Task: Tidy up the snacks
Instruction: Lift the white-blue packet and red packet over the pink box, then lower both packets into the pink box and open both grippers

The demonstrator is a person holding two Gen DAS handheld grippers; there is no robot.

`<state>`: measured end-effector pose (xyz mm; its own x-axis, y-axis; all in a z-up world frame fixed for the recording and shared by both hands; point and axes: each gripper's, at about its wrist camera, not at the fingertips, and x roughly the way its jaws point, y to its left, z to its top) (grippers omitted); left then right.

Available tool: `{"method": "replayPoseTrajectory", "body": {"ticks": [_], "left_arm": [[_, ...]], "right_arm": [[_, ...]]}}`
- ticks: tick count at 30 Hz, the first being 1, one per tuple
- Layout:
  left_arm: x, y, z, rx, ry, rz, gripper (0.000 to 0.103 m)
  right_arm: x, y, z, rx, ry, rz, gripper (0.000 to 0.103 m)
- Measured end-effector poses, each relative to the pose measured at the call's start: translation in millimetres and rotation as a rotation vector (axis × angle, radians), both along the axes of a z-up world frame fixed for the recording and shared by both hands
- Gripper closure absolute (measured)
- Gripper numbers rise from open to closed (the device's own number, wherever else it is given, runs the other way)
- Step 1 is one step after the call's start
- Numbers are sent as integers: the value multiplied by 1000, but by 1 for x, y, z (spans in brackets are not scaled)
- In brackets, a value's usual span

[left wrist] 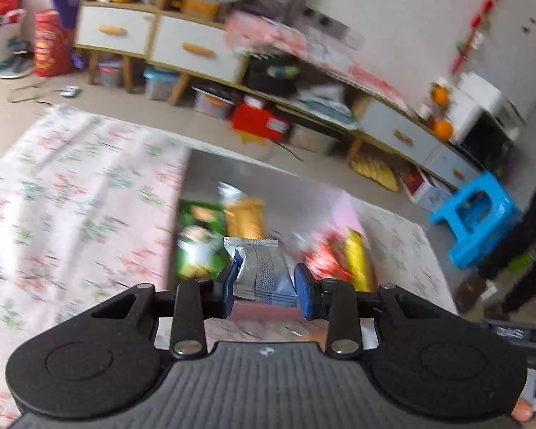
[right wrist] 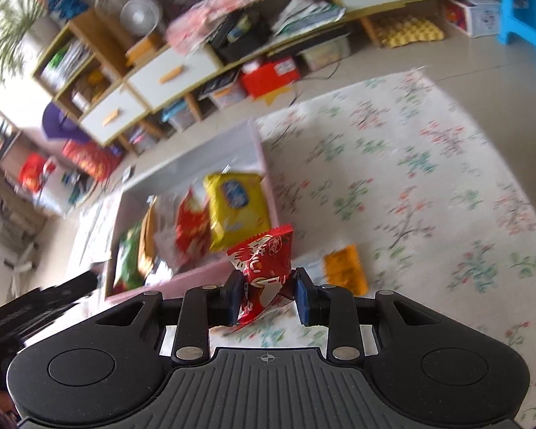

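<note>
Left gripper (left wrist: pixel 266 291): jaws pinching a silver-blue snack packet (left wrist: pixel 259 268), held upright at lower centre of the left wrist view, crimped end up. Behind it, a pink-rimmed box (left wrist: pixel 343 211) sits on the floral cloth (left wrist: pixel 71 196) covering the worktop. Box contents are blurred; a green bag (left wrist: pixel 196 243) lies at its left, an orange-tan packet (left wrist: pixel 246 216) at centre, red wrappers (left wrist: pixel 323 259) and a yellow bag (left wrist: pixel 355 257) at its right.

Right gripper (right wrist: pixel 268 302): jaws pinching a red snack wrapper with white print (right wrist: pixel 262 268), crumpled, at lower centre of the right wrist view, just right of the box (right wrist: pixel 264 164). Inside the box here: yellow bag (right wrist: pixel 237 207) standing at the right end, red wrappers (right wrist: pixel 193 228) beside it, green bag (right wrist: pixel 128 261) toward the left end.

An orange packet (right wrist: pixel 346 268) lies flat on the cloth (right wrist: pixel 411 178), right of the held red wrapper and outside the box.

Background, upper part of both views: shelving unit with white drawers (left wrist: pixel 193 50), storage tubs beneath. Blue plastic stool (left wrist: pixel 479 214) at right edge of the left wrist view. Much motion blur throughout.
</note>
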<state>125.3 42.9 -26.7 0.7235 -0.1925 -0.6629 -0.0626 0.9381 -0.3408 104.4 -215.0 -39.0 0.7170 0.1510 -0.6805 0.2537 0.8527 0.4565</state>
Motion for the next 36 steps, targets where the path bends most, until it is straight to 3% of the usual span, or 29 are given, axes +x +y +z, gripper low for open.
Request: {"method": "replayPoseTrajectory", "body": {"ticks": [3, 12, 24, 36], "left_arm": [[2, 4, -1, 12, 3, 37, 72], [7, 1, 5, 29, -45, 25, 72], [40, -10, -6, 29, -86, -63, 72], [65, -21, -20, -8, -67, -113, 72]], "right_arm": [[-2, -8, 3, 17, -13, -13, 74], [7, 0, 9, -18, -39, 29, 73], [62, 25, 17, -94, -66, 103, 73], [111, 48, 17, -68, -107, 158, 73]]}}
